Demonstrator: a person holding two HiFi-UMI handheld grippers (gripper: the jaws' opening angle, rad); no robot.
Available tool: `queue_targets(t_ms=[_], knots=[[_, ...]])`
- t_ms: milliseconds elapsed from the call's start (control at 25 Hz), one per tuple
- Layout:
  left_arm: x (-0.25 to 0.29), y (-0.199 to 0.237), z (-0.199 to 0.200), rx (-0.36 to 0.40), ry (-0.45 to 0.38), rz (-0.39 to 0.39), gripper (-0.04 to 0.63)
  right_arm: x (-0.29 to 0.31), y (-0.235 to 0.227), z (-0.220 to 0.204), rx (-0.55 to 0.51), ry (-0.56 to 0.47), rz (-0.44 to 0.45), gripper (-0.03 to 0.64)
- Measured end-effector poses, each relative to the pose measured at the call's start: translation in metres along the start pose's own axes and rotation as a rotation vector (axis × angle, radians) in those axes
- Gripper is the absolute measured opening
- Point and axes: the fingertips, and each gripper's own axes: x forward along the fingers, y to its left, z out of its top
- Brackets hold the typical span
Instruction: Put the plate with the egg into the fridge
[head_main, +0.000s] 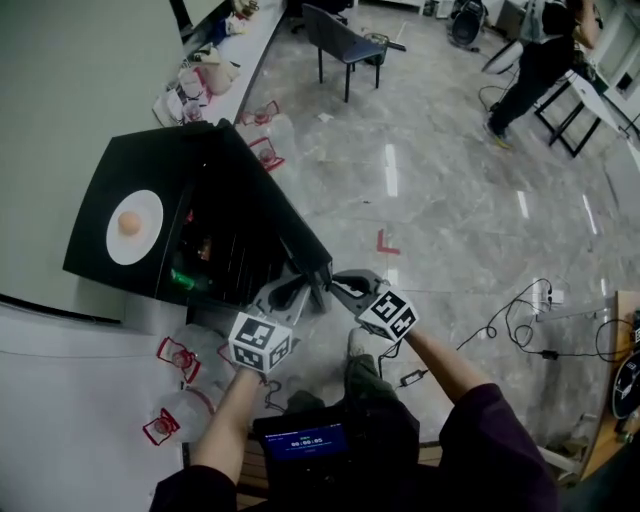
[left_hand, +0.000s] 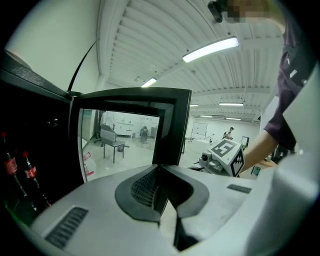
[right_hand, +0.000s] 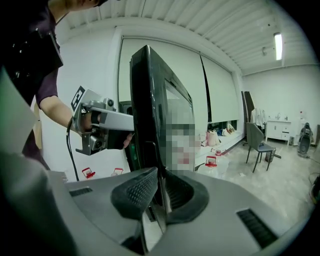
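Note:
A white plate (head_main: 140, 240) with a brown egg (head_main: 129, 223) lies on top of the black mini fridge (head_main: 120, 165). The fridge's glass door (head_main: 275, 215) stands swung open towards me. My left gripper (head_main: 300, 292) and right gripper (head_main: 335, 288) meet at the door's free edge. In the left gripper view the left gripper (left_hand: 161, 172) is shut on the door's (left_hand: 172, 125) black frame, with cola bottles (left_hand: 27, 172) inside the fridge at the left. In the right gripper view the right gripper (right_hand: 161, 182) pinches the door's (right_hand: 150, 110) edge, and the left gripper (right_hand: 100, 127) shows beyond it.
Clear plastic jugs with red handles stand on the floor by the fridge (head_main: 185, 355) and behind it (head_main: 268, 130). A grey chair (head_main: 340, 40) and a person (head_main: 540, 60) are farther back. Cables (head_main: 520, 320) lie on the floor at the right.

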Motion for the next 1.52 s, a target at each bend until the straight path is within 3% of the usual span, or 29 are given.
queue_targets(t_ms=[120, 360, 440, 920, 1280, 1520], knots=[[0.027, -0.012, 0.009, 0.003, 0.006, 0.009, 0.009, -0.024, -0.026, 0.002, 0.004, -0.03, -0.044, 0.051], [0.078, -0.019, 0.024, -0.01, 0.011, 0.041, 0.009, -0.089, -0.09, 0.002, 0.132, -0.135, -0.17, 0.039], [0.095, -0.02, 0.027, -0.008, 0.017, 0.056, 0.009, -0.103, -0.104, -0.001, 0.129, -0.135, -0.201, 0.008], [0.174, -0.015, 0.043, 0.004, 0.058, 0.086, 0.009, -0.142, -0.156, 0.011, 0.081, -0.157, -0.252, 0.008], [0.166, -0.002, 0.059, 0.0, 0.048, 0.146, 0.009, -0.14, -0.165, 0.029, -0.007, -0.158, -0.195, 0.008], [0.106, 0.017, 0.101, 0.146, 0.056, 0.209, 0.009, -0.104, -0.136, 0.087, -0.22, -0.181, -0.059, 0.008]])
